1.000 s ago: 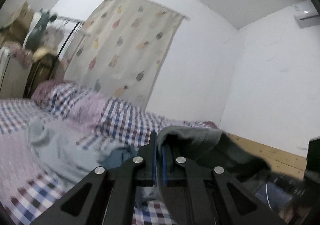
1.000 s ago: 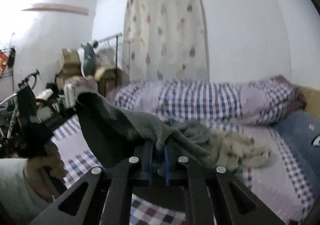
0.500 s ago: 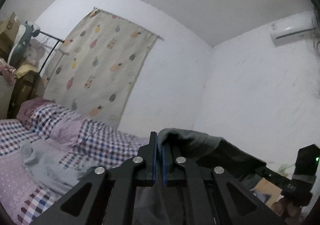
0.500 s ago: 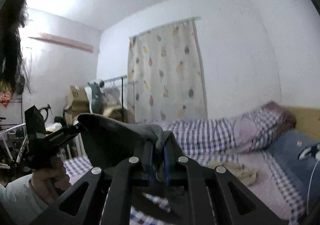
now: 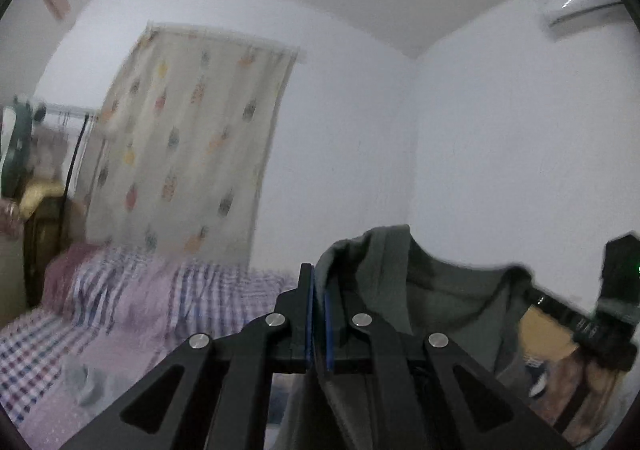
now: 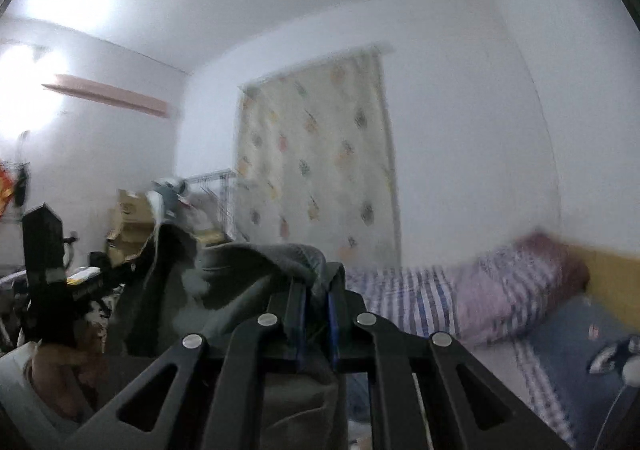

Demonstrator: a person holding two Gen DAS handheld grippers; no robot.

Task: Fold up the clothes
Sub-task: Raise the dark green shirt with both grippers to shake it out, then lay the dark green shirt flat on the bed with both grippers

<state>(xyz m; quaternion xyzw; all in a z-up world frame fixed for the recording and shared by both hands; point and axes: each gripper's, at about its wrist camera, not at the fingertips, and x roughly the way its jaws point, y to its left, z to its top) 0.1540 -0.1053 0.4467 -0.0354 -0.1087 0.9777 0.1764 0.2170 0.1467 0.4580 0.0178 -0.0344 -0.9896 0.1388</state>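
White walls and a white ceiling enclose a bedroom. A cream curtain printed with fruit hangs on the far wall. Beneath it a bed carries a checked quilt. An air conditioner sits high on the side wall; cardboard boxes stack beside a clothes rack.

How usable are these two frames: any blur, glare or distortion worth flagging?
Left wrist view: motion blur smears the curtain and bedding; the left gripper and garment stay fairly sharp; fisheye bends the walls. Right wrist view: a blown-out light glares at upper left, the pillow is smeared, and the right gripper is crisp.
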